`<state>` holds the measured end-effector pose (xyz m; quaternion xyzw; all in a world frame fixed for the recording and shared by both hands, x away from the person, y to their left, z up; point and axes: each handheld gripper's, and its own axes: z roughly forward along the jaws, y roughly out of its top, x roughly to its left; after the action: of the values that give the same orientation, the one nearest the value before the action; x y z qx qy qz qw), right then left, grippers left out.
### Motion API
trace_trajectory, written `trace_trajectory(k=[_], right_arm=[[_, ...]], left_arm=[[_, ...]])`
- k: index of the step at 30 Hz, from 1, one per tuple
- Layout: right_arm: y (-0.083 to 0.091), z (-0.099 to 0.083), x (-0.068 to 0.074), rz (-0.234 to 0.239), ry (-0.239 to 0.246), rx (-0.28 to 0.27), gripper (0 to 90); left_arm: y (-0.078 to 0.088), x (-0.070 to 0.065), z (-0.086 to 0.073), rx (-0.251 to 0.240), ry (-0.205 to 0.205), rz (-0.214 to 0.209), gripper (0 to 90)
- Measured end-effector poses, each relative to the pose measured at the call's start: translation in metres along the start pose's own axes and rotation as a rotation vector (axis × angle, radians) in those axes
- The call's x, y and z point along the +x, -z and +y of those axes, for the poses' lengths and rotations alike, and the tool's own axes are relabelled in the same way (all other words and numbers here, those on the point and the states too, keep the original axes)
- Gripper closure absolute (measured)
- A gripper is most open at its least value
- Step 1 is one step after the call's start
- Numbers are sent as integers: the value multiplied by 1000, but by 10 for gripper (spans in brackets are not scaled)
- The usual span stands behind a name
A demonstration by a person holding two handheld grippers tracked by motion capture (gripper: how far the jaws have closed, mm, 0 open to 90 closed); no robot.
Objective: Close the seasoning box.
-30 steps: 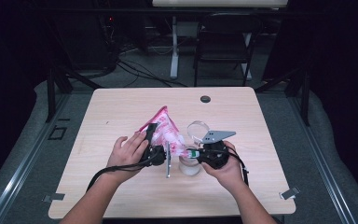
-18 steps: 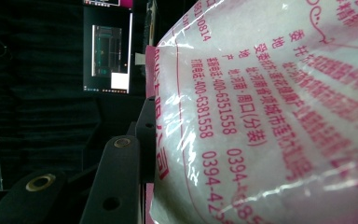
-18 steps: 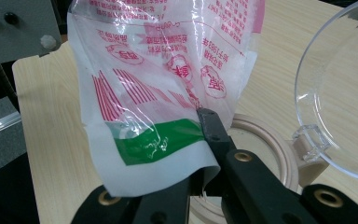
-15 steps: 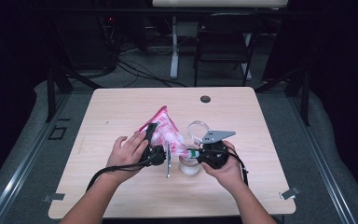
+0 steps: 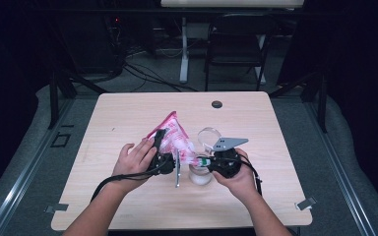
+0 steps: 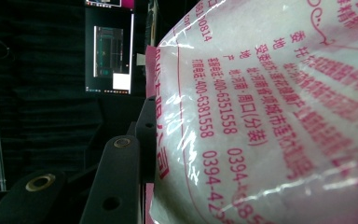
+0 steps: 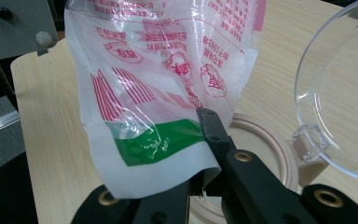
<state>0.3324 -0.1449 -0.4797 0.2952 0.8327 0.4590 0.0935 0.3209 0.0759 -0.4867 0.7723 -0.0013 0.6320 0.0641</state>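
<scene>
The right gripper (image 7: 204, 154) is pinching the green-striped lower edge of the pink-printed bag (image 7: 168, 70), its jaws pressed together on the film right above the jar (image 7: 265, 140). The left gripper (image 5: 163, 153) is clamping the bag's fuller part, just left of the jar. The jar's clear hinged lid (image 7: 340, 93) is standing open behind the jar, on the table (image 5: 128, 113).

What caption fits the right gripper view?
Right tool pinches the bag corner above the open jar.
</scene>
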Motion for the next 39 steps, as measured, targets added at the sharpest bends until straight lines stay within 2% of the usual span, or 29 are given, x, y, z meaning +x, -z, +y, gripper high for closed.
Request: trace_trajectory(k=[18, 39], right_arm=[[-1, -2, -1, 6, -5, 4, 900], [0, -2, -3, -10, -7, 6, 900]], left_arm=[[0, 1, 1, -6, -12, 10, 631], [1, 2, 5, -9, -25, 19, 629]])
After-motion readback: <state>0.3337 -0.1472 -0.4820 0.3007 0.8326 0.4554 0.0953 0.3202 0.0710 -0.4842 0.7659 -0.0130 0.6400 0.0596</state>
